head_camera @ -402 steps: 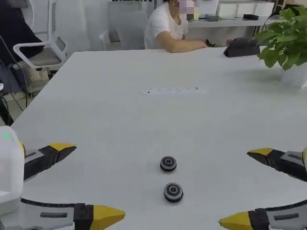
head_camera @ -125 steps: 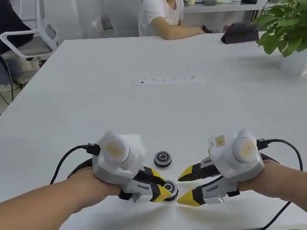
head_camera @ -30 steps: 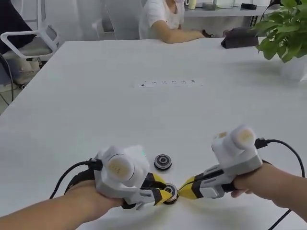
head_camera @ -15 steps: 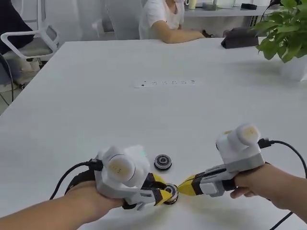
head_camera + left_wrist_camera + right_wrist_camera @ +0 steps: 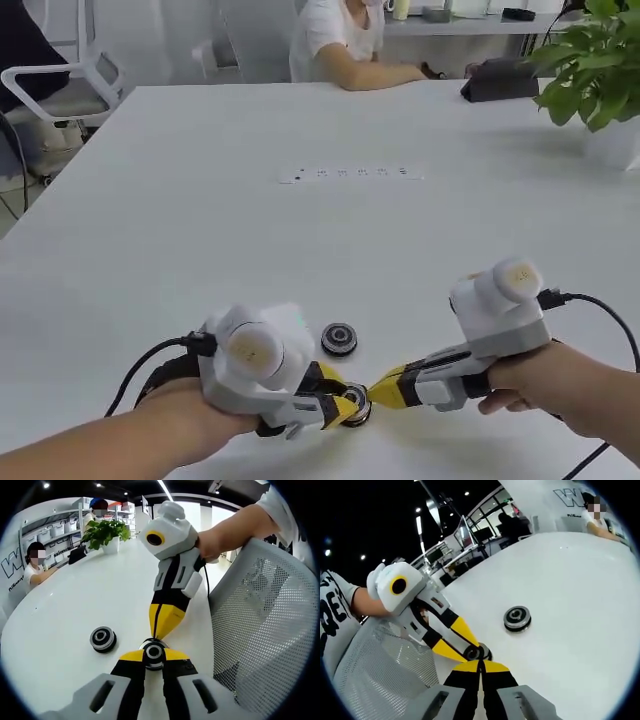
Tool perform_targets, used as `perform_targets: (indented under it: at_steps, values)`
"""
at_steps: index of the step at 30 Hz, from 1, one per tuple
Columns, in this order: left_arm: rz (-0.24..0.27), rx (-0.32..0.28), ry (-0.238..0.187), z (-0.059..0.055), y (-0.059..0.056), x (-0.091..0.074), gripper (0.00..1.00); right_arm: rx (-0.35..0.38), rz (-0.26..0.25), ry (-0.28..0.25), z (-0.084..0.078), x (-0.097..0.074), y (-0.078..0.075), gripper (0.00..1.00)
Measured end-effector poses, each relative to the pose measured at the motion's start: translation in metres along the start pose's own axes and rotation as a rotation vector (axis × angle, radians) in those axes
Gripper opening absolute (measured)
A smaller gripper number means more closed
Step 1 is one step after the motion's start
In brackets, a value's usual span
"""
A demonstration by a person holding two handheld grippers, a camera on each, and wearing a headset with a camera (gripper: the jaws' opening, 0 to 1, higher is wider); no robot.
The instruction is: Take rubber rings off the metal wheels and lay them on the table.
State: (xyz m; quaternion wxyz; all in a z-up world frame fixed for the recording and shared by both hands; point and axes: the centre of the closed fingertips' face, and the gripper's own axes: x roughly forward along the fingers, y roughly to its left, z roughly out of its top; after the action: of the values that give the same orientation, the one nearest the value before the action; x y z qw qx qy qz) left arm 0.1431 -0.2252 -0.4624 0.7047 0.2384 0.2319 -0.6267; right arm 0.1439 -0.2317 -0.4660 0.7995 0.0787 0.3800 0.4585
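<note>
Table: the flat white table top (image 5: pixel 300 250) is seen smooth and matt.
Wheels: the free round metal wheel (image 5: pixel 339 338) and the clamped round metal wheel (image 5: pixel 154 652) are ringed in dull black rubber.
Grippers: the yellow-tipped left gripper (image 5: pixel 350 404) and right gripper (image 5: pixel 378 388) are cased in smooth white plastic.
Chair: the grey chair back (image 5: pixel 265 630) is made of open mesh.

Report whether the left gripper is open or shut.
Shut: the left gripper clamps the nearer small black-rimmed metal wheel between its yellow jaws.
</note>
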Motion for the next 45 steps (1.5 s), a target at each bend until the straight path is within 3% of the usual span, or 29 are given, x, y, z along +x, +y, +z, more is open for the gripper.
perform_targets:
  at_steps: [21, 23, 24, 25, 26, 28, 45]
  values:
    - [0.003, 0.001, 0.008, 0.0, 0.0, 0.0, 0.07, -0.027, 0.03, 0.001, 0.003, 0.006, 0.01, 0.0]
    - [0.003, -0.001, 0.007, 0.0, 0.0, 0.0, 0.07, -0.026, 0.043, -0.013, 0.005, 0.007, 0.013, 0.0]
    - [0.004, -0.001, 0.007, 0.0, -0.001, 0.0, 0.07, 0.002, 0.107, -0.035, 0.009, 0.008, 0.026, 0.0]
    - [0.003, 0.003, 0.008, 0.0, -0.001, 0.0, 0.07, -0.039, 0.101, -0.077, 0.018, 0.01, 0.023, 0.0]
    - [0.004, 0.002, 0.008, 0.0, -0.001, 0.0, 0.07, -0.008, 0.093, -0.043, 0.013, 0.009, 0.024, 0.0]
    - [0.003, 0.0, 0.006, 0.0, 0.0, 0.0, 0.07, -0.041, 0.08, -0.032, 0.013, 0.01, 0.022, 0.0]
    - [0.007, -0.01, 0.005, 0.002, 0.0, 0.001, 0.07, -0.023, 0.06, -0.025, 0.005, 0.005, 0.014, 0.0]
